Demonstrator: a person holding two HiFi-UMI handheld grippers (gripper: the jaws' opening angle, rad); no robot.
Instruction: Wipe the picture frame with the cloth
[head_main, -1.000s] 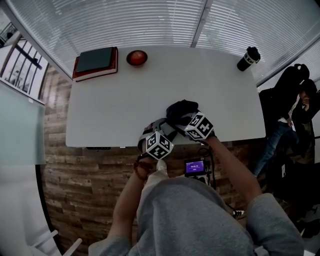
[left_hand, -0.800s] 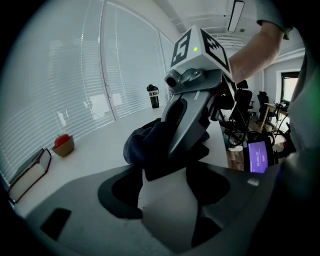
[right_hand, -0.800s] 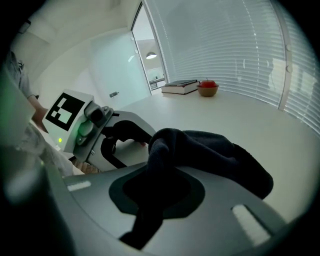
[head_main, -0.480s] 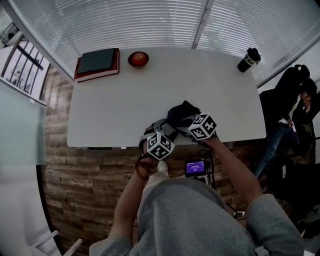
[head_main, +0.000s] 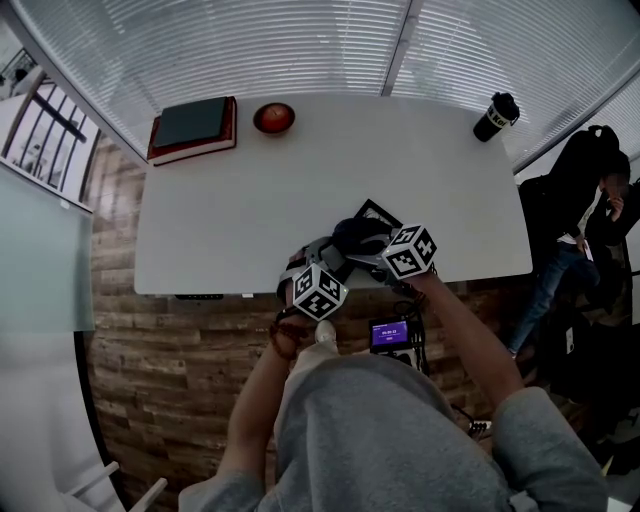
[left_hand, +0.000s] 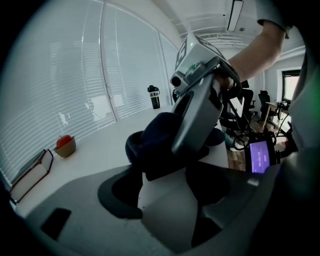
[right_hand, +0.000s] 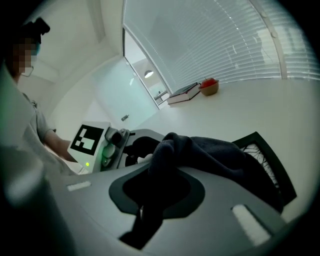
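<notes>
A black picture frame (head_main: 378, 211) stands tilted near the front edge of the white table (head_main: 220, 220), its far corner showing. In the right gripper view the frame (right_hand: 265, 150) shows a pale drawing. A dark cloth (head_main: 358, 236) lies bunched over the frame's near part. My right gripper (head_main: 372, 250) is shut on the cloth (right_hand: 210, 155), which hangs down between its jaws. My left gripper (head_main: 322, 255) sits just left of it, jaws closed on the frame's near edge (left_hand: 165, 170) under the cloth (left_hand: 160, 137).
At the back left lie a dark book (head_main: 192, 125) and a bowl with a red apple (head_main: 274, 117). A black tumbler (head_main: 496, 117) stands at the back right corner. A small lit screen (head_main: 391, 334) hangs below the table's front edge. Another person (head_main: 580, 220) stands at the right.
My right gripper has rolled and drawn the cloth slightly toward me and right, uncovering the frame's far corner. The left gripper has stayed still.
</notes>
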